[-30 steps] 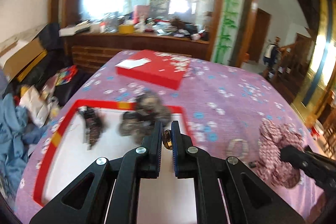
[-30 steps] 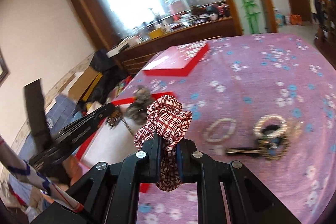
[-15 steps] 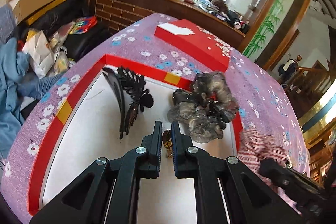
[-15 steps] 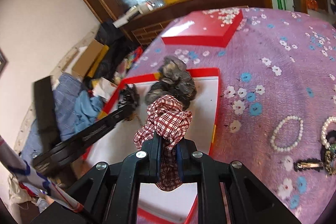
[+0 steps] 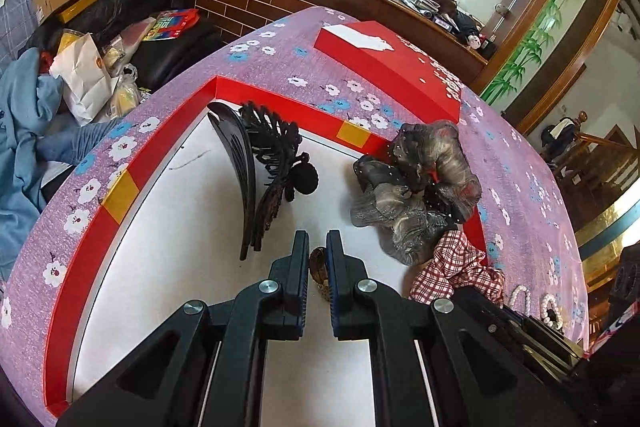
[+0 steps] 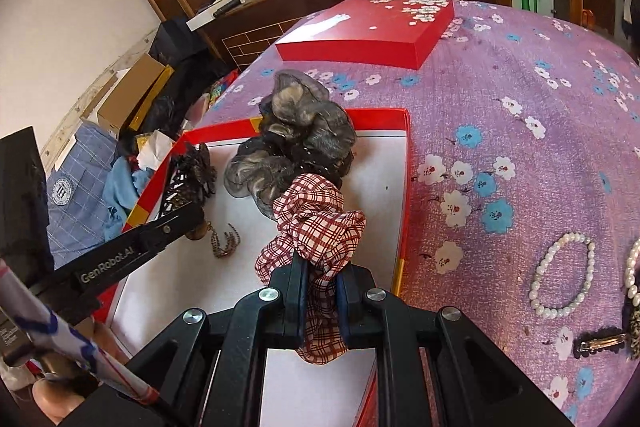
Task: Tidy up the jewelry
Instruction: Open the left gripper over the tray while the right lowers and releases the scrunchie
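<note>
Purple flowered tablecloth point(image 6: 520, 131) w/ closed red box point(image 6: 372, 31) at back; red-rimmed white tray point(image 5: 132, 167) holds grey scrunchie point(image 5: 416, 187) & black hair claw point(image 5: 260, 167). Right gripper point(image 6: 322, 279) over tray, pinching plaid scrunchie point(image 6: 316, 223). Left gripper point(image 5: 318, 259) clamped on small brown-gold trinket point(image 5: 319, 267). Pearl bracelet point(image 6: 560, 279) on cloth, right of tray

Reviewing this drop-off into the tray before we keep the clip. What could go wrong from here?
1. The checked scrunchie in the right gripper hangs against the grey scrunchie; released there, it may pile on top or snag.
2. The small brown piece in the left gripper trails a chain; it could tangle with the black hair claw close by.
3. The grey scrunchie overlaps the red tray rim; a nudge might push it out.
</note>
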`<state>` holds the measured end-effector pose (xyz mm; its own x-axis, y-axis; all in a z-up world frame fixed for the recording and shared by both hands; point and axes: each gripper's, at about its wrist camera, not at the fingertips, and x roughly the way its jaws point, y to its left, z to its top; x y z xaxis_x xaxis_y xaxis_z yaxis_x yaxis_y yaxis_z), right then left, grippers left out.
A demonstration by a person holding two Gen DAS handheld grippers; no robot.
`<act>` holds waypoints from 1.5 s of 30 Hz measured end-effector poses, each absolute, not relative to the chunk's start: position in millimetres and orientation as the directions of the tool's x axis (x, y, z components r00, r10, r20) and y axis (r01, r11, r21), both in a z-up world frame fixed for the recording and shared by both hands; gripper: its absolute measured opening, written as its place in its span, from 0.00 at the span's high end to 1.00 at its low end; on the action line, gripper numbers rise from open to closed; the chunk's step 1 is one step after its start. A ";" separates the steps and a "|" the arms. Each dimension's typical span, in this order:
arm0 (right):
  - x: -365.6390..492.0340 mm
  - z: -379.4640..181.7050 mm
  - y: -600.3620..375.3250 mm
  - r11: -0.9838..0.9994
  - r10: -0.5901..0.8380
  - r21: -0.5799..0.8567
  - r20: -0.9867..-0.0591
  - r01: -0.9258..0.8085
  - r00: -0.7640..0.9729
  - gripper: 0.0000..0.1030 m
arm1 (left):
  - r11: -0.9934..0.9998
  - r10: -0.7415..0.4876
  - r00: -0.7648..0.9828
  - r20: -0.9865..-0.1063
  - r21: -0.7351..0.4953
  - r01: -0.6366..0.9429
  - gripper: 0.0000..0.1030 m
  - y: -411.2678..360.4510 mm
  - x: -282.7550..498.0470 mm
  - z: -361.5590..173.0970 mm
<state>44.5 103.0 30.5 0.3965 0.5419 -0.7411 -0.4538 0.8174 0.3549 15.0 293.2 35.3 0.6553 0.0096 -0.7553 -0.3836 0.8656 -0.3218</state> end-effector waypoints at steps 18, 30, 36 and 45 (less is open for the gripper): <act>40.5 37.1 93.0 0.809 0.566 0.381 -0.712 -0.448 0.415 0.74 | 0.862 -0.008 0.680 -0.733 -0.350 -0.367 0.92 294.0 12.4 39.2; 27.8 66.8 71.7 0.795 0.598 0.404 -0.651 -0.453 0.468 0.62 | 0.865 0.000 0.755 -0.655 -0.379 -0.328 0.92 289.6 0.0 57.4; 18.4 74.8 73.7 0.761 0.641 0.430 -0.616 -0.486 0.458 0.61 | 0.864 0.000 0.753 -0.658 -0.379 -0.331 0.92 291.1 -0.3 55.6; 11.1 74.5 39.7 0.785 0.618 0.437 -0.608 -0.439 0.499 0.61 | 0.878 -0.007 0.761 -0.649 -0.369 -0.306 0.92 283.5 -0.6 57.2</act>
<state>11.1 39.7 74.5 0.4991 0.6177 -0.6078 -0.4387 0.7850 0.4374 -0.6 283.5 57.2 0.7612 -0.0074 -0.6485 -0.3056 0.8779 -0.3686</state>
